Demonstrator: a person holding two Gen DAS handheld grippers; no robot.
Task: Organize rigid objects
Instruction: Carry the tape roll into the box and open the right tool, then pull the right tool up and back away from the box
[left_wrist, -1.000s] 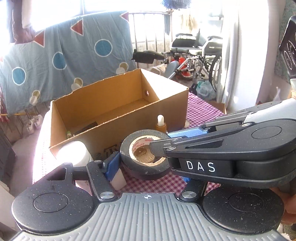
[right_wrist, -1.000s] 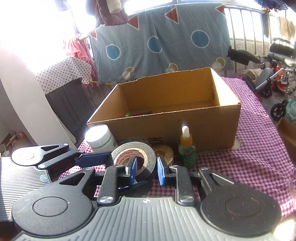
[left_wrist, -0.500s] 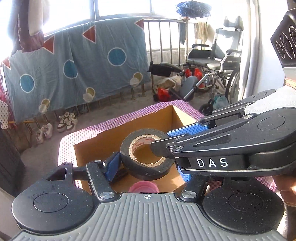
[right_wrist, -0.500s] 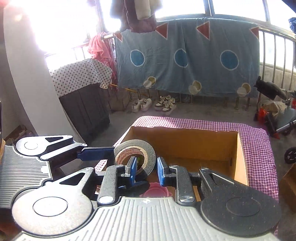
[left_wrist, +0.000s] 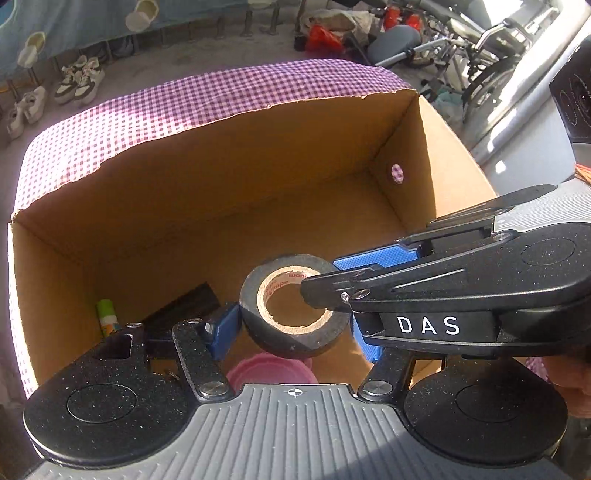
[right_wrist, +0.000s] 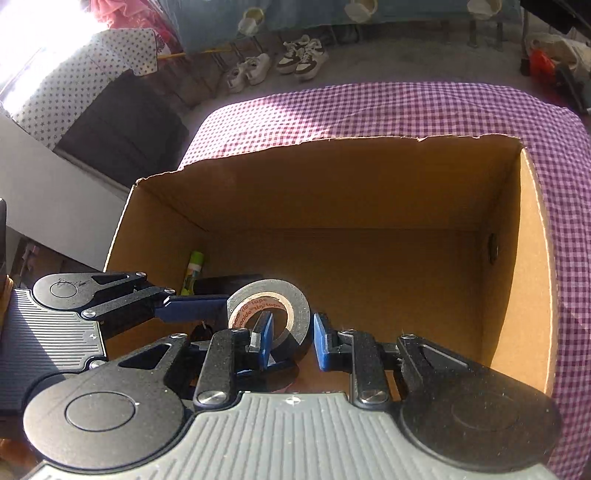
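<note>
1. The tape roll (left_wrist: 293, 306) is black, with a tan cardboard core printed in red.
2. The left gripper (left_wrist: 291, 328) clamps its outer sides, half-wide.
3. The right gripper (right_wrist: 291, 341) pinches its wall at three o'clock, one pad inside the core.
4. It hangs above the cardboard box (left_wrist: 221, 177).

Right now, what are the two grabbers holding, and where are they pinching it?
Both hold the black tape roll: left gripper across its outer sides, right gripper on its ring wall.

Home balcony: shoes (right_wrist: 291, 61) on floor (wheelchair (left_wrist: 491, 66) nearby)
</note>
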